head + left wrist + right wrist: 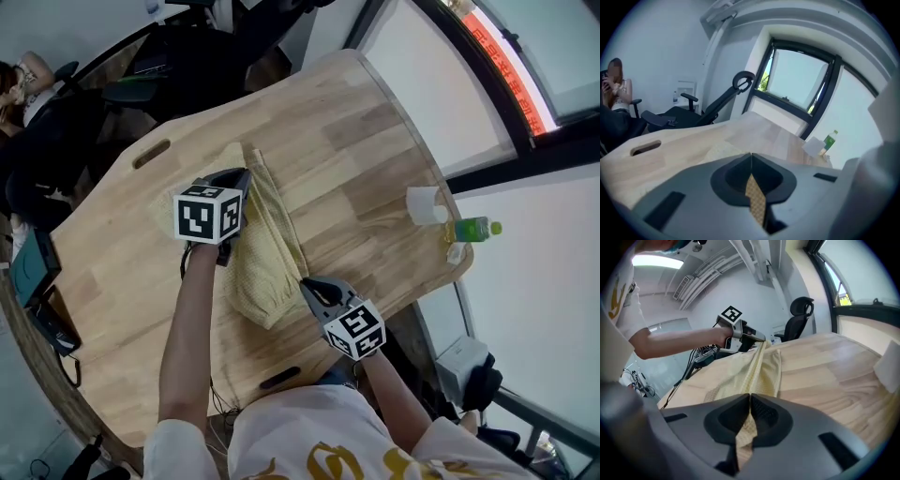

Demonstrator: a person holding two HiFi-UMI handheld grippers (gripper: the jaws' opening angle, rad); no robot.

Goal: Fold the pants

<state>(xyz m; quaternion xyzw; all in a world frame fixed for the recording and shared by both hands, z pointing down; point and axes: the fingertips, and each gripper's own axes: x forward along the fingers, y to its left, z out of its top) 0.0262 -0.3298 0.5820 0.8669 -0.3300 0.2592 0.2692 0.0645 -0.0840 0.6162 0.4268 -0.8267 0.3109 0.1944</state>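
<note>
The pale yellow pants (264, 246) lie folded lengthwise as a long strip on the wooden table (356, 159). My left gripper (246, 176) is shut on the far end of the pants (756, 200), a strip of the yellow cloth showing between its jaws. Nearer the front edge, my right gripper (306, 285) is shut on the near end of the pants (749, 427). In the right gripper view the cloth (759, 366) runs stretched from these jaws up to the left gripper (759, 339).
A clear cup (427, 205), a green bottle (473, 229) and a small cap stand near the table's right edge. Handle slots are cut into the table at far left (151, 154) and at the front (280, 379). Office chairs and a seated person are beyond the far side.
</note>
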